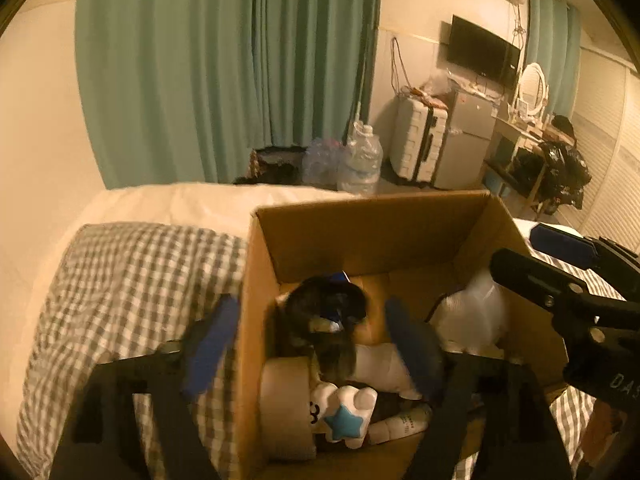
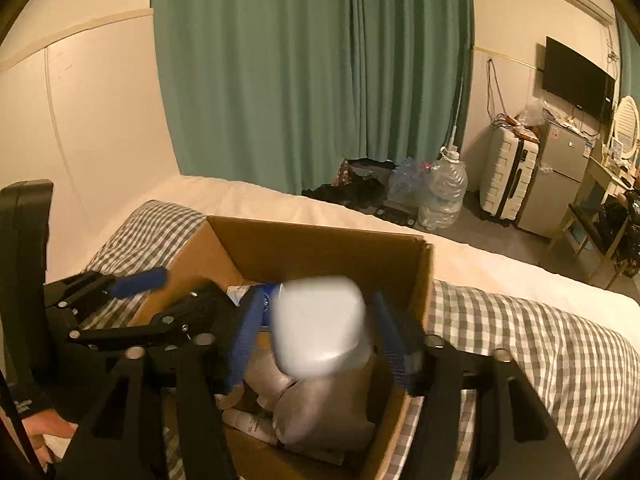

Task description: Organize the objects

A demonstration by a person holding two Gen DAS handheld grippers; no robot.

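A cardboard box [image 1: 360,232] sits on the bed [image 1: 132,280], with a tape roll [image 1: 286,404] and bottle [image 2: 320,328] inside.

Green curtains [image 2: 312,72] hang behind the bed [image 2: 280,200]; a white suitcase [image 2: 508,176], small fridge [image 2: 560,176] and wall television [image 2: 576,76] stand right.

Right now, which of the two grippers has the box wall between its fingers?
The left gripper: one blue finger is outside the cardboard box over the checked blanket. The right gripper has both inside.
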